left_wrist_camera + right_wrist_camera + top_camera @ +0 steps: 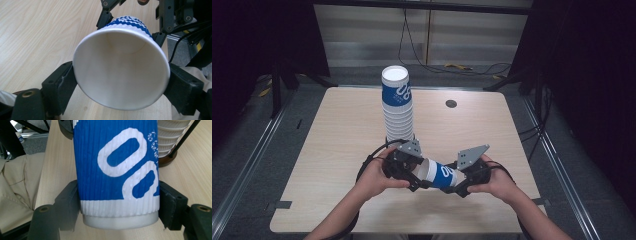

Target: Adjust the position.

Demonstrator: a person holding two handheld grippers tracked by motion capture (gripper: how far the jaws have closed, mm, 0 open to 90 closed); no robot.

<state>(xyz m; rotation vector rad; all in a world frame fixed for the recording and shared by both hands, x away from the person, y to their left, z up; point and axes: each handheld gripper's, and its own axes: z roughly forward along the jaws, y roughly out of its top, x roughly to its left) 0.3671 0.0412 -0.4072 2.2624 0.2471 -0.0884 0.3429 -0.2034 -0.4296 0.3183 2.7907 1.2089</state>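
A blue-and-white paper cup (438, 173) is lying sideways in the air just above the wooden surface (337, 150), near its front edge, gripped at both ends. The left gripper (414, 176) is clamping its fingers (62, 82) on the open rim, while the right gripper (458, 186) is pinching its fingers (172, 202) on the ribbed wall by the base. Just behind them, a tall stack of cups (398, 107) is standing upright, close beside the left gripper. A small dark disc (451, 103) is lying well apart, toward the far edge.
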